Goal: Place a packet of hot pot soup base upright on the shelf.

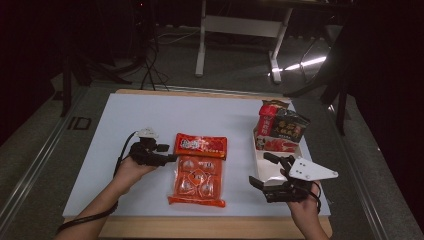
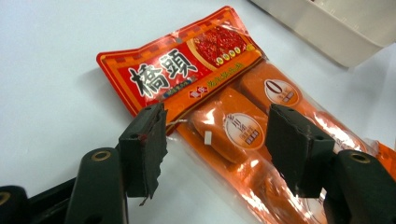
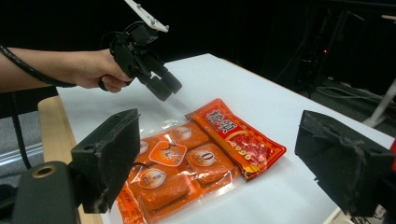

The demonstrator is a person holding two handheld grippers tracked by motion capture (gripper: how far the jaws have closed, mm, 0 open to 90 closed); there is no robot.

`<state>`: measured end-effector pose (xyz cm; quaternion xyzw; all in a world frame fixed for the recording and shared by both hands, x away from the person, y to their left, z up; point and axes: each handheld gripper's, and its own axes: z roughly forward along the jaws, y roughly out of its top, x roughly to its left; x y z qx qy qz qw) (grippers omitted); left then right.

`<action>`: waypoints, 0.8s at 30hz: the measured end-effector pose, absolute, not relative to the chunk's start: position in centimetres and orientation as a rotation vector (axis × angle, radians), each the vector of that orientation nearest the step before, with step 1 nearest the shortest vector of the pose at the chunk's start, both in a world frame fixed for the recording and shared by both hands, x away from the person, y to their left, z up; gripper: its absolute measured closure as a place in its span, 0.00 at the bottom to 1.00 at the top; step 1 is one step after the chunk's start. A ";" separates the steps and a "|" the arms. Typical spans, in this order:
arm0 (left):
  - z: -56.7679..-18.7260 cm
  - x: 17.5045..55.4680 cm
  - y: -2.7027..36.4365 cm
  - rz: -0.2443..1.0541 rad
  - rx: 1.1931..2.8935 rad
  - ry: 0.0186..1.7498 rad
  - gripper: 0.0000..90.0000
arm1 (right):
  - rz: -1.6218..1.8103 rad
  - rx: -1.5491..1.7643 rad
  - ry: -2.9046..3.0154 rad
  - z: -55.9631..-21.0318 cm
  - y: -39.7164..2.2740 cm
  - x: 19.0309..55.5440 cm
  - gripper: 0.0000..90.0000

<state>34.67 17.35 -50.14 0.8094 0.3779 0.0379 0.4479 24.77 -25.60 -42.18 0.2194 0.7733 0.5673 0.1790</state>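
An orange and red sealed food packet lies flat on the white table, its printed red header at the far end. My left gripper hovers at the packet's left edge near the header, open, with nothing pinched between its pads. My right gripper stands wide open over the near end of a white tray, with nothing between its fingers.
The white tray's far end holds a dark snack bag and a red packet. In the left gripper view the tray's wall is at the top right. The table's wooden front edge runs along the near side.
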 end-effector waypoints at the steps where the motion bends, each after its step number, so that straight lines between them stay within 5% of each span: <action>1: -50.2 34.9 17.3 0.096 2.003 0.935 0.43 | 1.601 0.628 2.185 -42.2 -25.6 24.8 0.16; 24: -52.1 38.6 17.4 0.134 1.994 0.974 0.40 | 1.534 0.646 2.192 -42.7 -25.1 24.7 0.12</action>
